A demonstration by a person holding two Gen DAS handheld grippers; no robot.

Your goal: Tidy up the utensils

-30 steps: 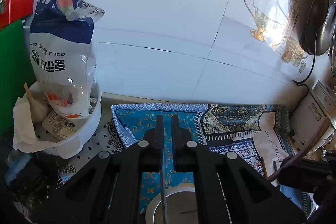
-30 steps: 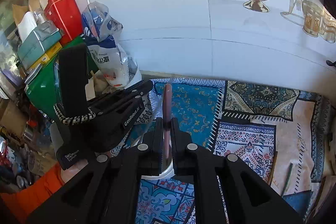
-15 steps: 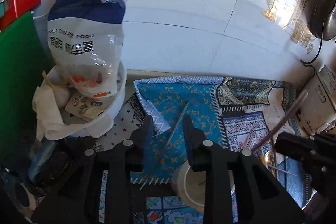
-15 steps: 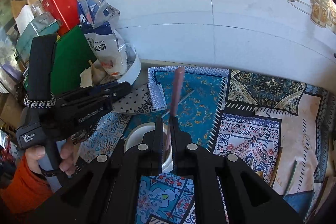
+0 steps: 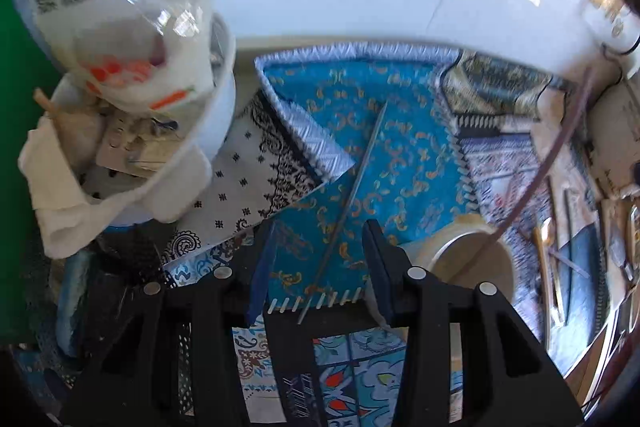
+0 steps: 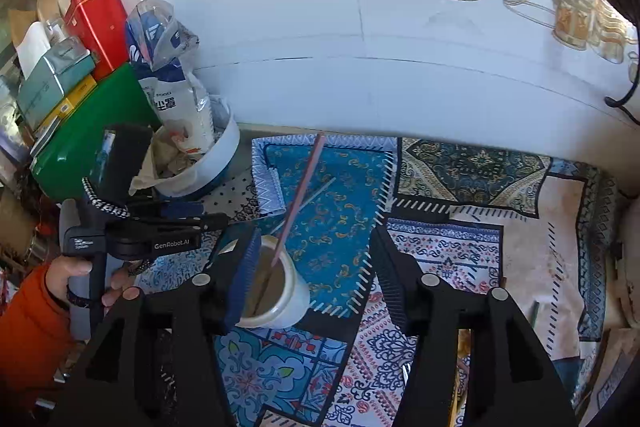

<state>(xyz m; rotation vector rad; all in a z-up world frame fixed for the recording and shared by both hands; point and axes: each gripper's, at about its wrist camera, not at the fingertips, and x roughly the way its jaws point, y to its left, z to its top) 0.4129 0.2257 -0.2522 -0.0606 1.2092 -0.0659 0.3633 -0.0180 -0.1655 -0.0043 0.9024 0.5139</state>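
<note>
A white cup (image 6: 280,291) stands on the patterned cloth; it also shows in the left wrist view (image 5: 472,263). A pink chopstick (image 6: 302,187) leans in it, seen as a dark stick in the left wrist view (image 5: 560,139). A thin silver chopstick (image 5: 352,195) lies on the blue mat, also in the right wrist view (image 6: 318,193). My left gripper (image 5: 320,247) is open and empty, over the silver chopstick's near end. My right gripper (image 6: 316,259) is open and empty, just behind the cup. More utensils (image 5: 552,267) lie at the right.
A white bowl (image 5: 208,131) with a food bag (image 5: 116,27) and clutter stands at the left by a green box (image 6: 92,131). A red tin (image 6: 98,23) and boxes stand behind. The tiled wall (image 6: 360,47) closes the back.
My right gripper opened and let the pink chopstick go into the cup. My left gripper opened wider and drew back; the silver chopstick now lies on the mat.
</note>
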